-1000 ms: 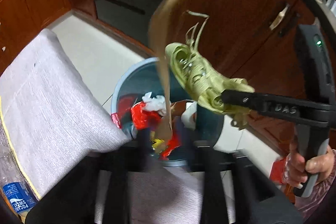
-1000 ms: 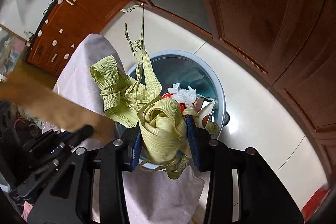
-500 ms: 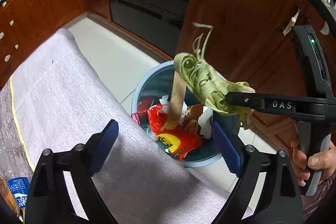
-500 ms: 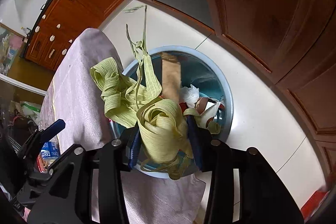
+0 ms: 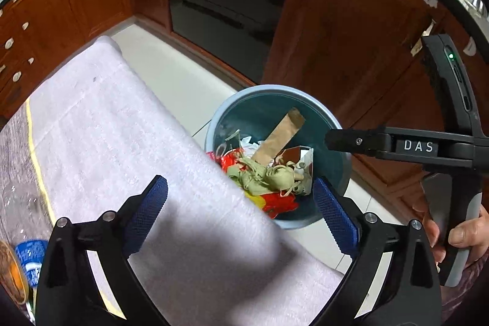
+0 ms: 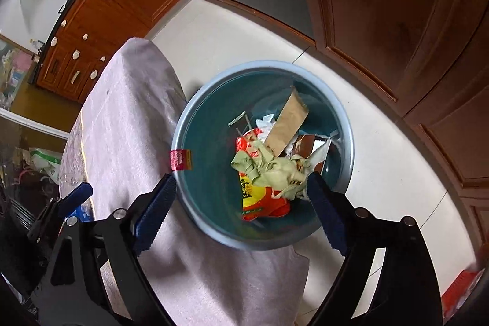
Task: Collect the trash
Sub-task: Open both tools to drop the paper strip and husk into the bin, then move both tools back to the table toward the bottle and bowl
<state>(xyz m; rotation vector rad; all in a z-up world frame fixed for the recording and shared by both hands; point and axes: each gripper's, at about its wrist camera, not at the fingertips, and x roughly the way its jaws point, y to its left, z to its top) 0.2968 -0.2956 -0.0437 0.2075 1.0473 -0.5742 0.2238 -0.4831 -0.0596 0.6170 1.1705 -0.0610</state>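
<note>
A: What was nearest the cameras?

B: The tools themselves. The left tool [image 5: 240, 208] had its blue-padded jaws spread wide with nothing between them; they had just been opening. It hovered over the corner of the desk [image 5: 122, 136], which was covered by a pale grey cloth.

A: And the right one?

B: The right tool [image 6: 241, 203] also stood wide and empty, its jaws having just been opening. It pointed steeply down at the bin [image 6: 189, 124]. In the left view it reached in from the right side, gripped by a hand [image 5: 458, 234].

A: Where was the trash?

B: Inside the round blue bin, which stood on the pale tiled floor [image 6: 244, 29] just beside the desk's edge. The tangle of light green ribbon [image 6: 275, 170] lay on top of the pile, free of both tools. Under it was a red and yellow wrapper [image 6: 259, 200], and a brown paper strip [image 6: 287, 121] leaned against the bin's inner wall. White crumpled paper [image 5: 249, 141] showed beside it.

A: Anything still on the desk?

B: A clear plastic bottle with a blue label [image 5: 27, 258] at the left edge of the left view.

A: And beyond?

B: Reddish-brown wooden cabinets [image 5: 336, 29] stood behind the bin.
</note>
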